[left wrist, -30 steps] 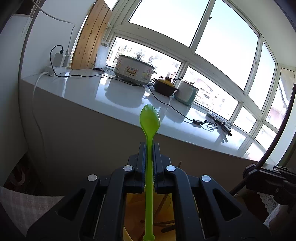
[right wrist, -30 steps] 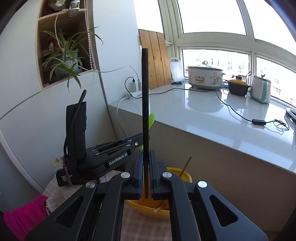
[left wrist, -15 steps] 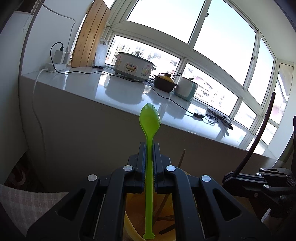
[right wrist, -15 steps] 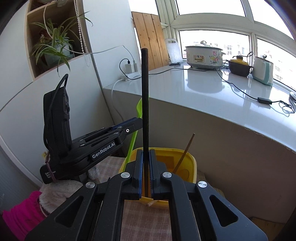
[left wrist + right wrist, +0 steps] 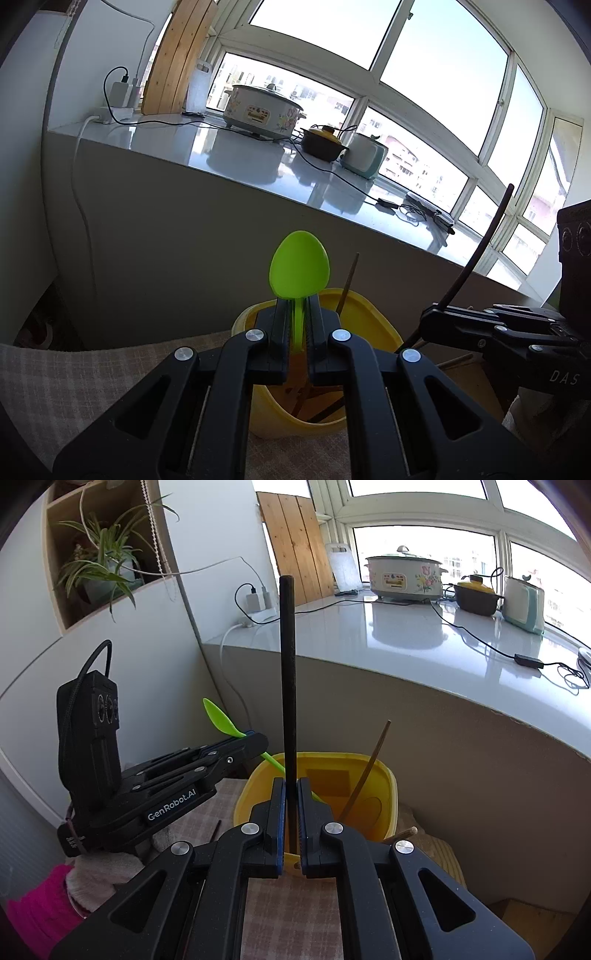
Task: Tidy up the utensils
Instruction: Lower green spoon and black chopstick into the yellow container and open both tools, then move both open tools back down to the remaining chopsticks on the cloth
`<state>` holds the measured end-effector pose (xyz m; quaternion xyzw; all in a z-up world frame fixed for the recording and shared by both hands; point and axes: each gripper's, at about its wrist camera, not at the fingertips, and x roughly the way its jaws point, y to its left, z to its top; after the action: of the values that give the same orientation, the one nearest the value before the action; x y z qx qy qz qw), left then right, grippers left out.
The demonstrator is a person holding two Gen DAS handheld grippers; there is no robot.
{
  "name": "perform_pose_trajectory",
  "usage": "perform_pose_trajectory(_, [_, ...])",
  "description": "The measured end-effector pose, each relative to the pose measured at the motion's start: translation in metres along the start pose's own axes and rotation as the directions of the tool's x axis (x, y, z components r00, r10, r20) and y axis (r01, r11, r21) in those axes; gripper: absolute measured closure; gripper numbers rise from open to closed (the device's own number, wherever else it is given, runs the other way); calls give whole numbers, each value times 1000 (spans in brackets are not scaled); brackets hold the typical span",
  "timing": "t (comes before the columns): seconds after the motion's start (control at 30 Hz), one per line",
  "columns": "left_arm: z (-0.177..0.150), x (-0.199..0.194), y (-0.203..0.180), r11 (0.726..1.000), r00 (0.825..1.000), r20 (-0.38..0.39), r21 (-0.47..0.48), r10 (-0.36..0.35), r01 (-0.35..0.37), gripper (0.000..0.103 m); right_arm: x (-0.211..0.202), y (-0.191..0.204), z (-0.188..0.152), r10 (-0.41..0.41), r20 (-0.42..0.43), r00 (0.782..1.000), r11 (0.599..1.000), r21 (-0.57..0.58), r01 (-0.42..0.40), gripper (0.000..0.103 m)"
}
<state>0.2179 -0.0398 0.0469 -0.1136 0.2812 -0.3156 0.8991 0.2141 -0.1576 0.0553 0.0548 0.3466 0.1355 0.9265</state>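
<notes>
Jaws clamped: left gripper (image 5: 295, 314) pinches a lime-green plastic spoon (image 5: 299, 264), right gripper (image 5: 290, 794) a thin black chopstick (image 5: 287, 686); only the right view shows a spider plant (image 5: 99, 565).

Green spoon (image 5: 298, 264), black chopstick (image 5: 287, 686) upright.

This is a home, on a sunny balcony used like a kitchen. A flowery cooker (image 5: 404, 578), a small pot (image 5: 475, 597) and a kettle (image 5: 524, 603) stand on the white worktop (image 5: 424, 642) under big windows (image 5: 424, 55). A green plant (image 5: 101, 566) sits in a wall shelf.
</notes>
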Motion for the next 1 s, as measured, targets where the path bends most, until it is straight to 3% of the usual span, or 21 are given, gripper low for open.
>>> perform_pose_trajectory(0.1, [-3, -12, -2, 1000, 1000, -10, 3, -6, 6, 99, -2, 2, -2, 0, 0, 1000, 1000, 0, 0, 99])
perform_pose_trajectory(0.27, [-10, -35, -8, 1000, 1000, -7, 28, -1, 1, 96, -7, 7, -4, -9, 6, 1000, 1000, -7, 9, 89])
perform_pose_trajectory(0.4, [-12, -55, -8, 1000, 1000, 6, 27, -4, 3, 88, -12, 13, -8, -17, 19, 1000, 1000, -14, 17, 88])
perform_pose_trajectory(0.5, [-14, -67, -8, 999, 1000, 10, 37, -7, 7, 87, -17, 15, -12, -21, 36, 999, 1000, -11, 22, 78])
perform_pose_trajectory(0.73, [-27, -93, 0, 999, 1000, -2, 37, 25, -25, 87, -35, 18, -23, -27, 64, 998, 1000, -14, 28, 77])
perform_pose_trajectory(1.0, [-55, -117, 29, 994, 992, -69, 15, 106, -105, 87, -44, 27, -48, -6, 61, 998, 999, -52, 9, 75])
